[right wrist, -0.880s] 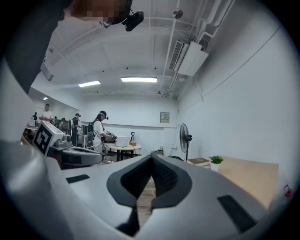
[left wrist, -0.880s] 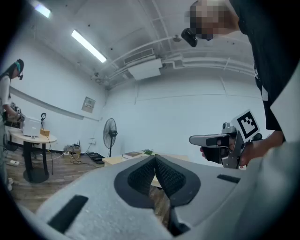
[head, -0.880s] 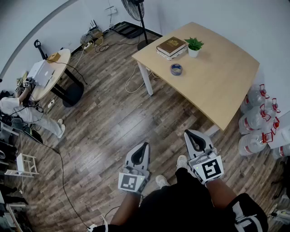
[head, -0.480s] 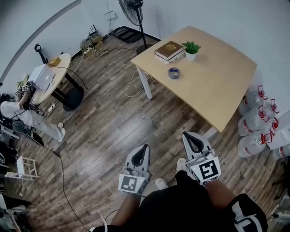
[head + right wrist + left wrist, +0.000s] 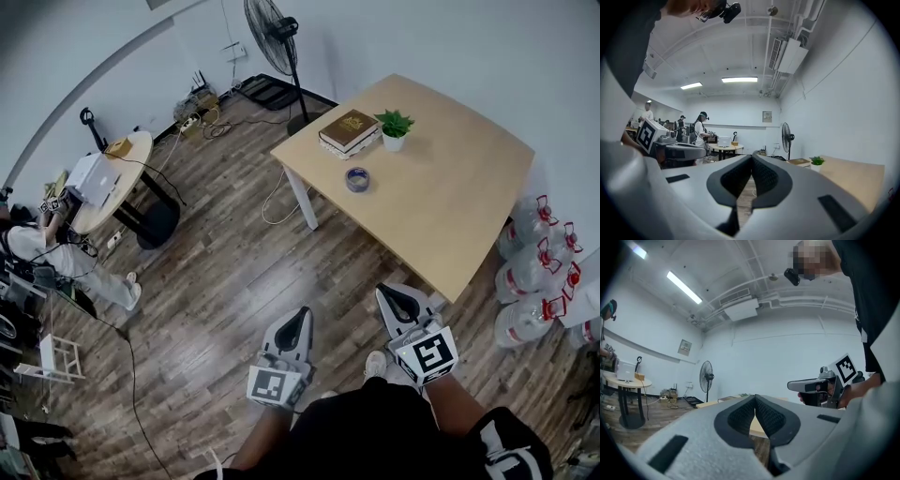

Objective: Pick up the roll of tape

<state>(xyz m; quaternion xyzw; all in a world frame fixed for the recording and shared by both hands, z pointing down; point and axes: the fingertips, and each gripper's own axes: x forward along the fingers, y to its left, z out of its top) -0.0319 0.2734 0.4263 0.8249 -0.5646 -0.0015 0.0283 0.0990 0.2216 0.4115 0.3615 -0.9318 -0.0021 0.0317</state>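
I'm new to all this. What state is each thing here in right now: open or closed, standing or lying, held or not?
left gripper: jaws together, holding nothing.
right gripper: jaws together, holding nothing.
roll of tape: lying flat on the table, not held.
book: closed, lying flat.
potted plant: upright, beside the book.
fan: standing upright.

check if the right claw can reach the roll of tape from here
Probably not yet: the right claw hangs shut over the floor, well short of the roll of tape on the table. Nothing blocks the way.
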